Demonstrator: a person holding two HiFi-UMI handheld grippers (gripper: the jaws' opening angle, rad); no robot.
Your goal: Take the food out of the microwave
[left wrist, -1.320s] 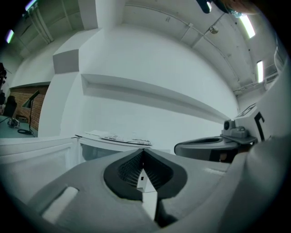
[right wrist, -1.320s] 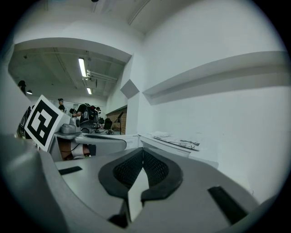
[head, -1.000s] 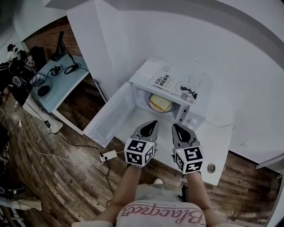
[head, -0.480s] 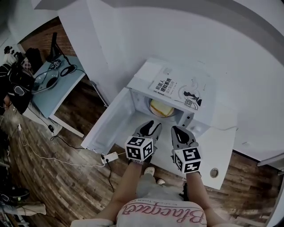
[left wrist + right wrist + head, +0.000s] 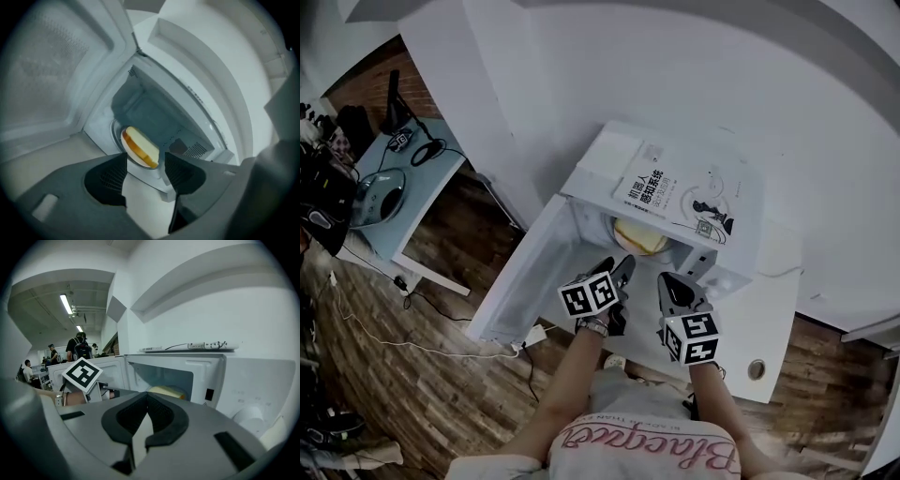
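- Left gripper view: bread slice (image 5: 140, 146) lies on its plate (image 5: 136, 163) inside the open microwave (image 5: 154, 112), straight ahead of the left gripper (image 5: 145, 157), long side slanting; jaws opening, nothing between.
- Right gripper (image 5: 147, 397) trails behind; jaws shut, empty.
- Since a second ago, left gripper rolled and neared the cavity.

Item count, microwave station.
One microwave (image 5: 609, 155) with one open door (image 5: 520, 272); one piece of food (image 5: 639, 236) inside; one booklet (image 5: 675, 195) on top; one power strip (image 5: 532, 335) on the floor; one desk (image 5: 427, 187).
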